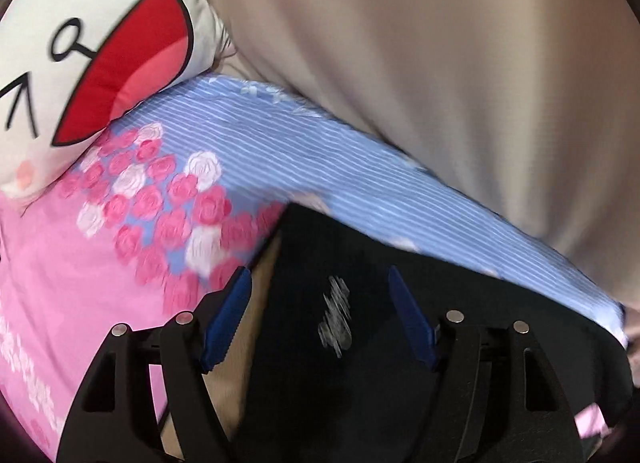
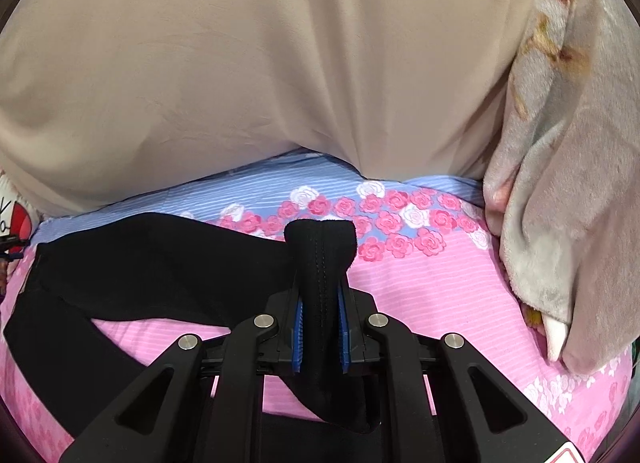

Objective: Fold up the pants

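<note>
The right tool [image 2: 320,327] clamped a pants [image 2: 152,259] hem, the leg trailing leftward across the bed [image 2: 420,291], while the left tool [image 1: 320,323] hung open, holding nothing.

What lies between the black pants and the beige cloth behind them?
A bare strip of the floral bedsheet separates the black pants from the beige cloth, clearest in the right wrist view.

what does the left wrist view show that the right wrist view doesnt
Only the left wrist view shows the left gripper, open over the black pants, and the full cartoon-face pillow. Only the right wrist view shows the right gripper shut on a bunched strip of the pants, and the fluffy grey blanket on the right. Both show the pants lying on the pink and blue rose-print sheet and the beige cloth behind.
</note>
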